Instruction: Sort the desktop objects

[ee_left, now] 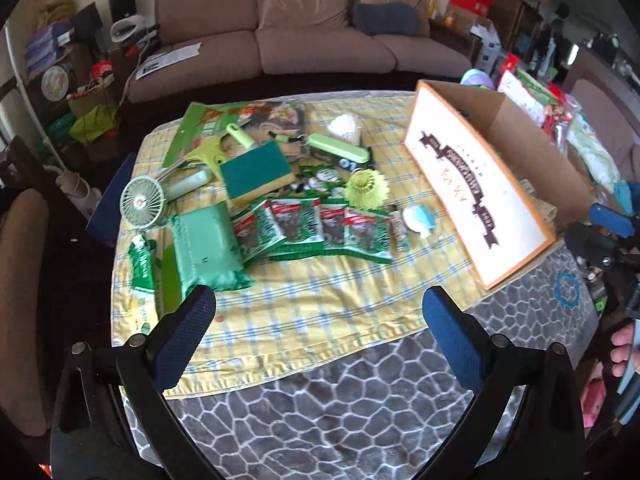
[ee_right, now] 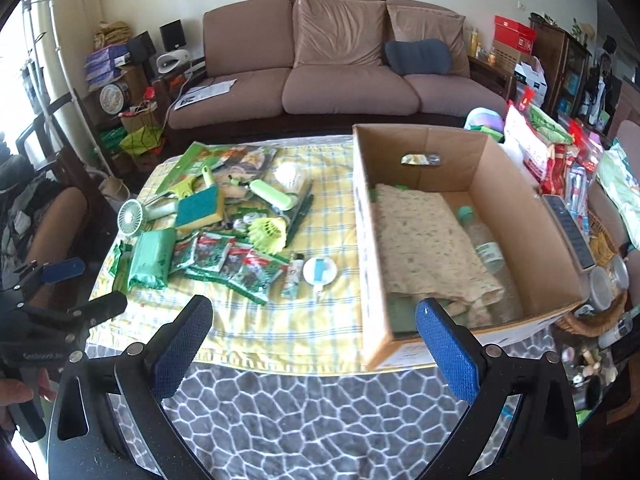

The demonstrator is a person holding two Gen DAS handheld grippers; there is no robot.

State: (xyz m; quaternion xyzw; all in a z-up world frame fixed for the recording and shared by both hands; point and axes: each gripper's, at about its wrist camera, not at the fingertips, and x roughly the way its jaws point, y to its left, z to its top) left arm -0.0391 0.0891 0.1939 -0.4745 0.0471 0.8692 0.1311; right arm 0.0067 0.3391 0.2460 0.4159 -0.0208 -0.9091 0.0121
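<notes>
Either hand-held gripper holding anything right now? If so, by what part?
Nothing held. Left hand-held gripper and right hand-held gripper are both open above the table, nothing between their fingers.

Both wrist views look forward over the table (ee_left: 320,320), sharing the cardboard box (ee_right: 520,216).

Green clutter (ee_left: 280,204) on cloth, beside open box (ee_right: 472,216)

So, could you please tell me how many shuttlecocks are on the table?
2. A white shuttlecock lies toward the far edge of the yellow cloth, near the sofa side. A yellow-green shuttlecock lies nearer, just beyond the snack packets. The clutter may hide more.
</notes>
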